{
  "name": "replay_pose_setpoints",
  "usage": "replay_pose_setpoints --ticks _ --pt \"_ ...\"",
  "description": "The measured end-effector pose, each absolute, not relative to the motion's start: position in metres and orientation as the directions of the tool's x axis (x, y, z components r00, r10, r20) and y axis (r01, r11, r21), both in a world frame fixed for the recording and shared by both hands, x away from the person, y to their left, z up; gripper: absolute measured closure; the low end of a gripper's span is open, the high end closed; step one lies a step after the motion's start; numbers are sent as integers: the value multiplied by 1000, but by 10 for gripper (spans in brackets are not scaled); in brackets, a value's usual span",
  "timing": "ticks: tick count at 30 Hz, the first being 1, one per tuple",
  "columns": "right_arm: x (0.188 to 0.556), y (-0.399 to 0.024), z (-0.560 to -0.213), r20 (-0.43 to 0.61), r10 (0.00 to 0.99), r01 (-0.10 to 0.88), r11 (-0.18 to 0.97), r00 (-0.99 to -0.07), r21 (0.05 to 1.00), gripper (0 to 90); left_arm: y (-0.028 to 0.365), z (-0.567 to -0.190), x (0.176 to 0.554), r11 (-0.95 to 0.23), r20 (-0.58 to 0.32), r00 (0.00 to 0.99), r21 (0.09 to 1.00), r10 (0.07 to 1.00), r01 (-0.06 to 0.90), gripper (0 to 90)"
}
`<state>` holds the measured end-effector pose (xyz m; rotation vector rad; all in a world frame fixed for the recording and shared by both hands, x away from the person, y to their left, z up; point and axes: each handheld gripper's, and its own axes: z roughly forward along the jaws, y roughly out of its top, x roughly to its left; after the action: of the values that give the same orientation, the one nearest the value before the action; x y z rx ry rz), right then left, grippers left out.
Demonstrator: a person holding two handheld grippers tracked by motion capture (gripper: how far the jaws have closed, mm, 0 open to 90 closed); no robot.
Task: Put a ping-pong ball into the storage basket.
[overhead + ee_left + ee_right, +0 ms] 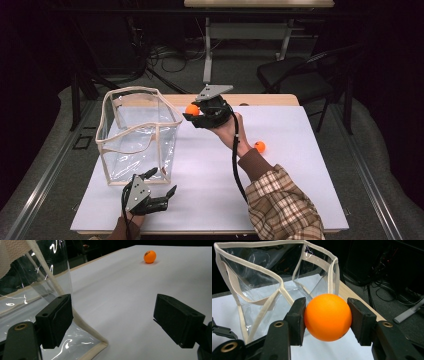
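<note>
The orange ball (327, 317) sat clamped in the right gripper (196, 111), just beside the clear bag's (136, 131) far right corner, near its rim; the left gripper (159, 187), jaws apart, waited at the bag's near corner.

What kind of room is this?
Probably a lab or workshop set up for recording: a white-topped table in a dark room, tangled cables on the floor, a folding chair and another desk behind.

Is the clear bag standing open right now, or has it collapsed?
Standing open. The clear bag sits upright on the table, its cream-trimmed rim spread wide; nothing is visible inside it.
</note>
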<state>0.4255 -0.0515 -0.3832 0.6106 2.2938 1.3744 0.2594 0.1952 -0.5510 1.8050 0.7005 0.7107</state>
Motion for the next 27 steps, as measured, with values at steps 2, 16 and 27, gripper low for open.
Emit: replay_pose_setpoints --ticks 2,16,27 --pt "427 -48 -382 -114 547 157 425 -829 891 512 195 -551 260 -301 142 656 944 741 136 157" --pt "430 -33 -377 -121 531 143 429 -839 892 512 195 -551 259 -300 141 656 944 741 137 157" --pt "433 -25 -376 -114 528 148 429 -841 891 512 195 -551 259 -301 143 657 944 740 134 157"
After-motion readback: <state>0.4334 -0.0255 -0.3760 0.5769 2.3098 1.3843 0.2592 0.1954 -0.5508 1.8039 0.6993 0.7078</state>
